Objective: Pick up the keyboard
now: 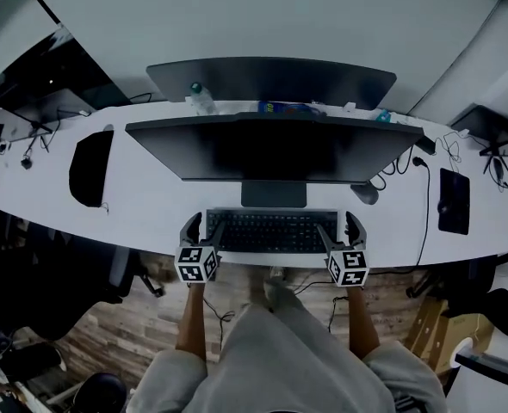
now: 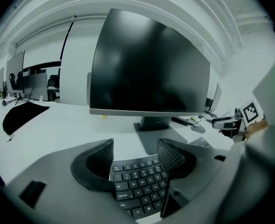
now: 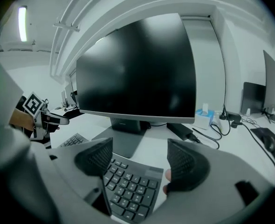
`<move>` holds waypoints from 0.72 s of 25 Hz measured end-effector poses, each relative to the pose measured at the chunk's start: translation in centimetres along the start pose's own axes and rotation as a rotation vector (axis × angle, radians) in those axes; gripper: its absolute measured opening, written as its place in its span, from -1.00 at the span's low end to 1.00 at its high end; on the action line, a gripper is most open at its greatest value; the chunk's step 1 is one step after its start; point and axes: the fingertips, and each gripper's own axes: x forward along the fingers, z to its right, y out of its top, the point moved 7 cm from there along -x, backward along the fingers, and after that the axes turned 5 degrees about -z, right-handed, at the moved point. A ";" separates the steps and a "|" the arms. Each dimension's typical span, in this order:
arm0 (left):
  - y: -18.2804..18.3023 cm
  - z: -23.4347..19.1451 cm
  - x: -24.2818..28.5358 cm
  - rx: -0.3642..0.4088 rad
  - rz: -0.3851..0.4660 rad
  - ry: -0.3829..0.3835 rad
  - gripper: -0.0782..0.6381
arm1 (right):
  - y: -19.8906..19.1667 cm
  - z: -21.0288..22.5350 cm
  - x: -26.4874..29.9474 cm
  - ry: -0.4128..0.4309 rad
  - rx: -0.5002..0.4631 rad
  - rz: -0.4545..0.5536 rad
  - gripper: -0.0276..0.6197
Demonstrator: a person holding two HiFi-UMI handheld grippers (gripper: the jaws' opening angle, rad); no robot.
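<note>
1. Nearest, the person's forearms [image 1: 191, 317] carry both claws. The left claw [image 1: 204, 229] and the right claw [image 1: 341, 229] are each spread wide and pinch nothing, one poised at each end of the keyboard [image 1: 271, 231].
2. The keyboard lies flat near the front edge of the tabletop [image 1: 151, 209], centred before the monitor [image 1: 271, 149].
3. It looks like a stiff, light, low plastic slab whose keys give, so take the short ends and lift evenly.
4. The monitor's stand base [image 1: 274, 194] sits just behind the keyboard. A grey mouse [image 1: 366, 194] and a cable [image 1: 425, 213] lie to the right.

White desk [image 1: 151, 209] bearing a dark monitor [image 1: 271, 149]; second screen [image 1: 271, 77] behind the monitor; wood-plank floor [image 1: 125, 334] and black chair [image 1: 30, 295] below-left of it.
</note>
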 end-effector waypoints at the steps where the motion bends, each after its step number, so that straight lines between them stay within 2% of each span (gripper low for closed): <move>1: -0.1 -0.1 0.3 -0.005 -0.009 0.002 -0.03 | -0.1 0.2 0.4 0.005 0.002 -0.006 0.18; 9: -1.1 -1.2 2.0 -0.029 -0.060 0.014 0.04 | -1.0 0.3 2.2 0.031 0.003 -0.045 0.18; 18: -2.3 -1.6 4.0 -0.047 -0.110 -0.019 0.07 | -1.7 0.0 2.2 0.016 0.006 -0.062 0.18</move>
